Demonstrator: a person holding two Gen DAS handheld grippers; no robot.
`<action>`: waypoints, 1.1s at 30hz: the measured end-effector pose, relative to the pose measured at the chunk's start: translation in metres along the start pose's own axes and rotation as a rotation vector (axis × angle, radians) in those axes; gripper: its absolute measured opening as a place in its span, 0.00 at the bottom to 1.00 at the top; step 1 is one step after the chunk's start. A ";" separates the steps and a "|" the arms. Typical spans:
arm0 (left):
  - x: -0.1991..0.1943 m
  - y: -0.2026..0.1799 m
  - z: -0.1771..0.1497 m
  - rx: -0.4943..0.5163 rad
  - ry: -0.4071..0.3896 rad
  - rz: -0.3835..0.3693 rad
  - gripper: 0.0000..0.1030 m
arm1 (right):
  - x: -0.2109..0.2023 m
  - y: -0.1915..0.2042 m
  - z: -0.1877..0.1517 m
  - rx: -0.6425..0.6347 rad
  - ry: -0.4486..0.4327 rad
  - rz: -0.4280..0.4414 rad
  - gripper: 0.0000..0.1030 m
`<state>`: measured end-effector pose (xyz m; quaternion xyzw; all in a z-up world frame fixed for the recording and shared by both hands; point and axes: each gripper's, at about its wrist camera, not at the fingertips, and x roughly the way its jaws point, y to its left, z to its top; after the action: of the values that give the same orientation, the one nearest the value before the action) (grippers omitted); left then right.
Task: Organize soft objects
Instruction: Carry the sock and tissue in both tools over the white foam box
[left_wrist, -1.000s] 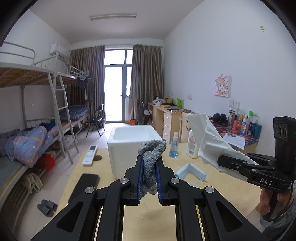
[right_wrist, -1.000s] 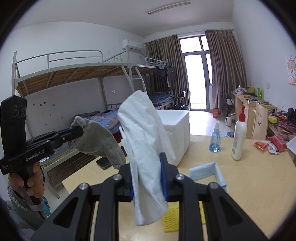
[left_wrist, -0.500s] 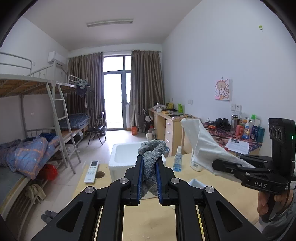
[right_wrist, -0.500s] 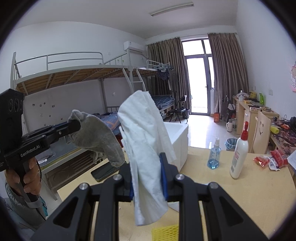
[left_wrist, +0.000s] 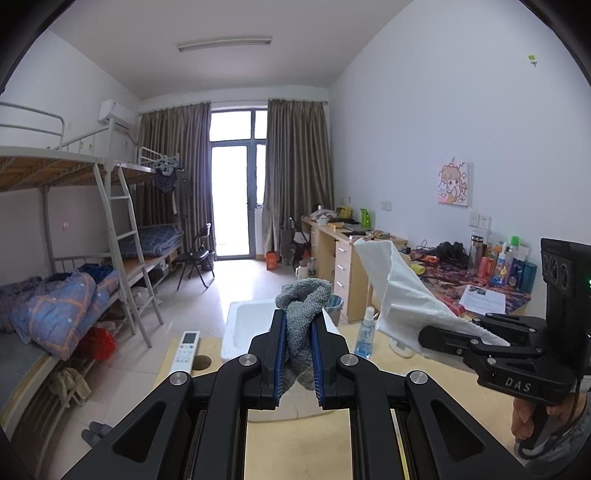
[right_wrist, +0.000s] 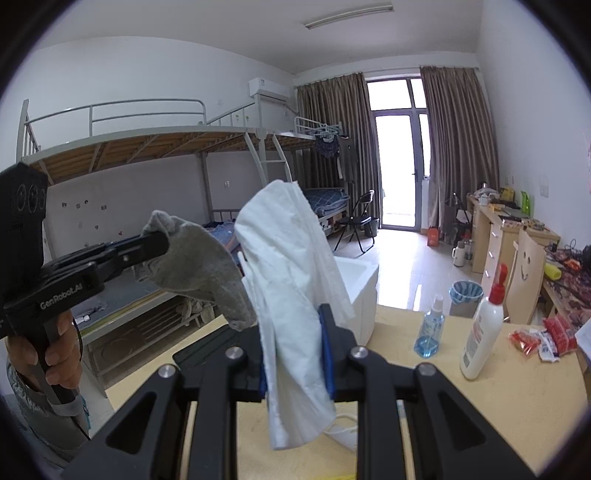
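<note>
Above my table, my left hand-held gripper is pinched nearly closed on a grey sock, bunched in a loop above the pads with its tail hanging below them. Straight ahead of it and lower sits the white foam box, open side up, its long axis running away from me; I judge my left hand the nearer one for a drop. To the right, my right hand-held gripper grips a white cloth, jaws narrow around its folds; the box lies just beyond and slightly right of it. The cloth stands crumpled and tall above the pads, thin and limp below; the sock looks thick and fuzzy.
</note>
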<state>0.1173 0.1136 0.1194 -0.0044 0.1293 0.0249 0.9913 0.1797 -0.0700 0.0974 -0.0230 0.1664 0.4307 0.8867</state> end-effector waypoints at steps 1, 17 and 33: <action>0.003 0.001 0.002 -0.002 0.001 0.003 0.13 | 0.002 0.000 0.003 -0.004 -0.002 0.001 0.26; 0.053 0.021 0.029 -0.019 -0.022 0.042 0.13 | 0.045 -0.017 0.029 0.001 0.003 -0.001 0.26; 0.113 0.034 0.028 -0.022 0.042 0.044 0.13 | 0.094 -0.028 0.035 0.006 0.050 -0.010 0.26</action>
<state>0.2319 0.1536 0.1173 -0.0131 0.1497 0.0482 0.9875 0.2648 -0.0101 0.0978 -0.0319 0.1897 0.4249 0.8846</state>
